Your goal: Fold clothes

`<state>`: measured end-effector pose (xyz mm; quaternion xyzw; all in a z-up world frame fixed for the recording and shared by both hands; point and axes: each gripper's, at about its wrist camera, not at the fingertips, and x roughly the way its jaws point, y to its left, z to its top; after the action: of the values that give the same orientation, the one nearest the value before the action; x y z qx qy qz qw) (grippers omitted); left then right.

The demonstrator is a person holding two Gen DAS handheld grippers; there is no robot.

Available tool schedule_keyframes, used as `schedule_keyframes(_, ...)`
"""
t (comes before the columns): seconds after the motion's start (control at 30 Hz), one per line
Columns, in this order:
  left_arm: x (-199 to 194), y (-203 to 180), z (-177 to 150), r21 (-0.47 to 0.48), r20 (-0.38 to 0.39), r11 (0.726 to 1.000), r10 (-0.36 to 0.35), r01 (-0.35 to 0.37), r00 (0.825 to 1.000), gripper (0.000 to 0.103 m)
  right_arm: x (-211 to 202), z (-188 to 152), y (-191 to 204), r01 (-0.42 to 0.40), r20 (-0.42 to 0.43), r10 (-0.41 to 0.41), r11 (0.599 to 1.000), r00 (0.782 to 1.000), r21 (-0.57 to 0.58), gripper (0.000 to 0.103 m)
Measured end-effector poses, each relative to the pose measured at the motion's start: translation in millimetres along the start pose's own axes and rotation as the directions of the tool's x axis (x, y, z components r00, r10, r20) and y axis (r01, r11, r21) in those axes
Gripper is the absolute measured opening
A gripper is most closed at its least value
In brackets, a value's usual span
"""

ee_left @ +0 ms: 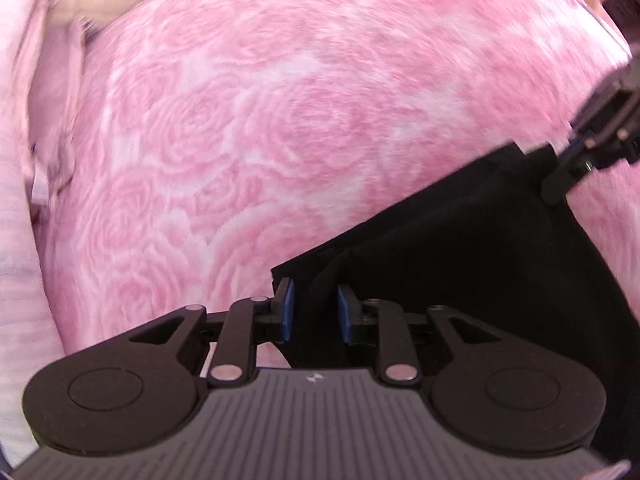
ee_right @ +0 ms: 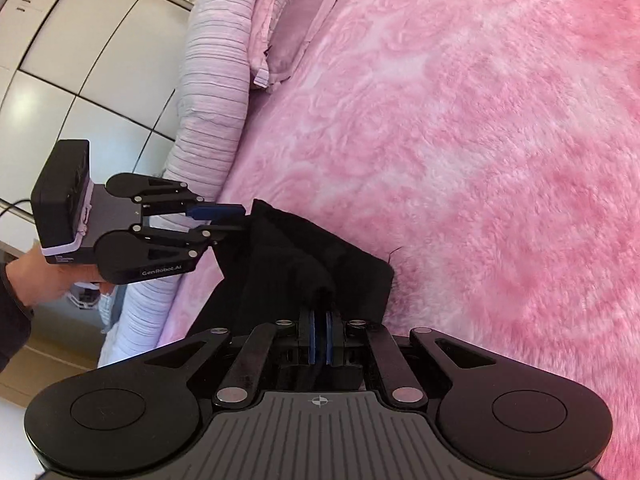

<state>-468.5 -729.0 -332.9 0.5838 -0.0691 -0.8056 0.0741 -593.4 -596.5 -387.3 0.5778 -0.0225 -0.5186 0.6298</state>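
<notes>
On left gripper [ee_right: 224,218], "GenRobot.AI" lettering, black garment [ee_right: 304,264]

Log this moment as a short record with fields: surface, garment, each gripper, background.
surface: pink rose-pattern blanket
garment: black cloth lying on the blanket
left gripper: jaws parted, cloth edge between the pads, not pinched
right gripper: shut on the black cloth
hand: holds the left gripper
background: pillows, white cabinet doors

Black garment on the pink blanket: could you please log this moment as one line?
black fabric garment on fluffy pink rose-patterned blanket | left gripper open, straddling garment edge | right gripper shut on garment
</notes>
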Motion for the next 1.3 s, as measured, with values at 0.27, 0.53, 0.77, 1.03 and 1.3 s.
schedule_keyframes(0.27,-69,19,-33,-0.127,0.078,0.992,0.037,-0.027,0.996,0.030,-53,-15,45,0.162,0.121,-0.144,0.975,0.982,-0.152,0.025)
schedule_keyframes(0.53,8,-4,-31,-0.140,0.048,0.990,-0.004,0.010,0.999,0.032,9,-33,86,0.142,0.103,-0.105,0.858,0.989,-0.493,0.025)
schedule_keyframes(0.77,-12,-6,-49,-0.209,0.091,0.976,0.079,-0.058,0.993,0.034,12,-14,55,0.210,0.126,-0.172,0.885,0.977,-0.416,0.023)
schedule_keyframes(1.03,-122,-60,-158,-0.005,0.083,0.983,0.182,-0.182,0.980,0.054,-54,-103,119,0.180,0.023,-0.197,0.836,0.980,-0.518,0.057)
schedule_keyframes(1.3,-126,-209,-282,0.402,0.072,0.883,0.234,-0.243,0.970,0.061,-33,-298,199,-0.004,-0.069,-0.226,0.276,0.972,-0.961,0.060)
